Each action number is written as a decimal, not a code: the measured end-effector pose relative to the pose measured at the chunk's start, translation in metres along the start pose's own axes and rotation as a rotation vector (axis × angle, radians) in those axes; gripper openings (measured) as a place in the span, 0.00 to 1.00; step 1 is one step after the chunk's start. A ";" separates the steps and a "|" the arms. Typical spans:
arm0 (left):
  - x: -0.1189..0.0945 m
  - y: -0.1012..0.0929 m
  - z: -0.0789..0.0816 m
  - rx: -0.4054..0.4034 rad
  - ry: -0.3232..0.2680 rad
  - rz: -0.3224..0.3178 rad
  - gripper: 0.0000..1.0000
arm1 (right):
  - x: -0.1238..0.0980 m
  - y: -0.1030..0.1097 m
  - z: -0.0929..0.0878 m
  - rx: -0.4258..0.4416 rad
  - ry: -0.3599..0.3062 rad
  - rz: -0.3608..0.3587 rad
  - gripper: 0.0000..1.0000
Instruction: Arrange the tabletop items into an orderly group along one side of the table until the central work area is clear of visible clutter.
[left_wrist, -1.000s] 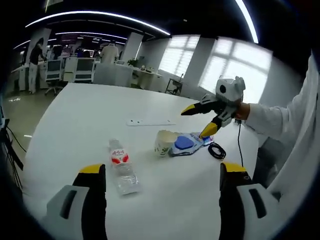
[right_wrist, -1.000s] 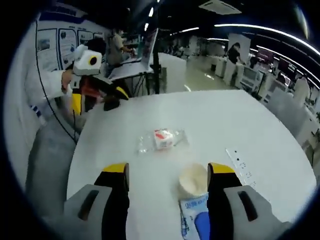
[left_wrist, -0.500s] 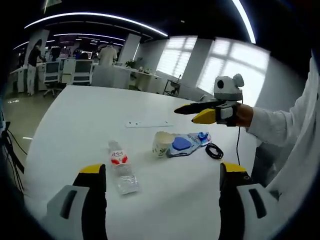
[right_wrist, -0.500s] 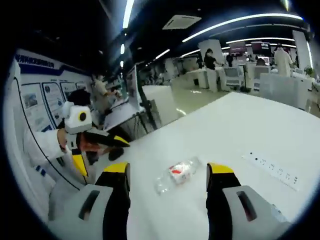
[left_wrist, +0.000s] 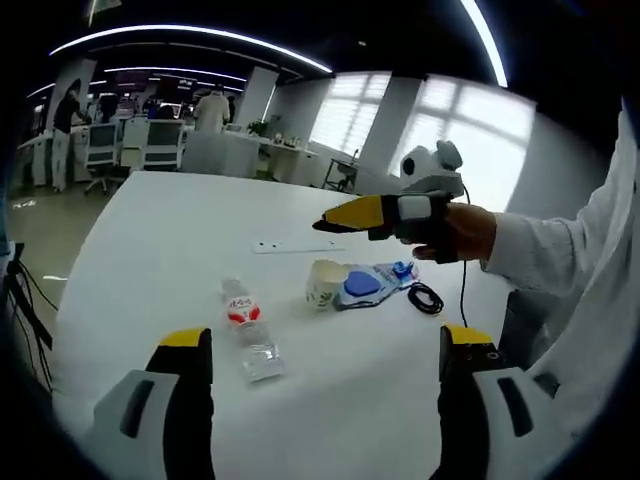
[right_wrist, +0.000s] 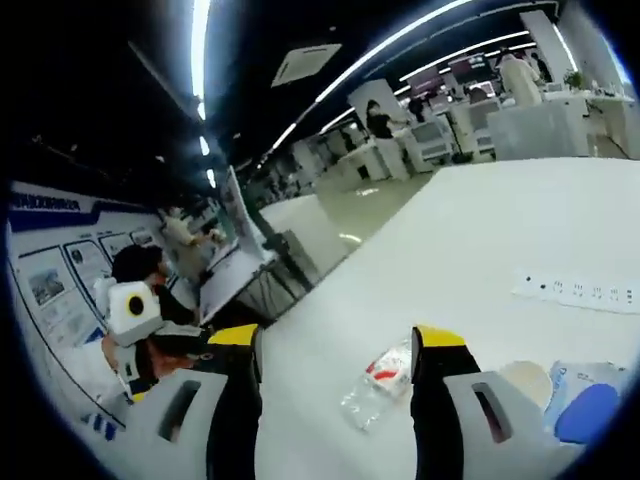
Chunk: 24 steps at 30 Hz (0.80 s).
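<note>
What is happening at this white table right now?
A person holds a two-jaw gripper in each hand over a round white table. The right gripper hangs in the air above the table, and the left gripper is open and empty too. Nothing is held yet. A clear plastic water bottle with a red label lies on its side. Near it lie a tipped paper cup, a blue and white packet, a black coiled cable and a white power strip.

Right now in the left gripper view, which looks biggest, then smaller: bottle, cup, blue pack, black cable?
1. Bottle, though it lies nearest the camera.
2. Blue pack.
3. Cup, close to the pack.
4. Cable.
</note>
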<state>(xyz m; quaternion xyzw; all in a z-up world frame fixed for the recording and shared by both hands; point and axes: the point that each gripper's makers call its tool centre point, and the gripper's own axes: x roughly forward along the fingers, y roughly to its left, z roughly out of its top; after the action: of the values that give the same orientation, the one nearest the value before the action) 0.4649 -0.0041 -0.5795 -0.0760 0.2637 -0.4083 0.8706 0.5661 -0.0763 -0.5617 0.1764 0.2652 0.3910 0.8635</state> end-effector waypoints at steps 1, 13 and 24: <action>-0.002 0.002 -0.001 0.000 0.000 0.002 0.97 | 0.005 -0.001 0.000 0.022 0.003 -0.007 0.58; -0.012 0.016 -0.006 -0.021 0.000 0.012 0.97 | 0.046 -0.025 -0.008 0.166 0.014 -0.088 0.56; -0.007 0.028 -0.013 -0.045 0.007 0.013 0.96 | 0.075 -0.066 -0.027 0.270 0.058 -0.225 0.50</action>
<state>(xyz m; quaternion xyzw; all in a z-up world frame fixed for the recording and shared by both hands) 0.4733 0.0209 -0.5976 -0.0925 0.2762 -0.3967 0.8705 0.6296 -0.0579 -0.6408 0.2488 0.3581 0.2576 0.8623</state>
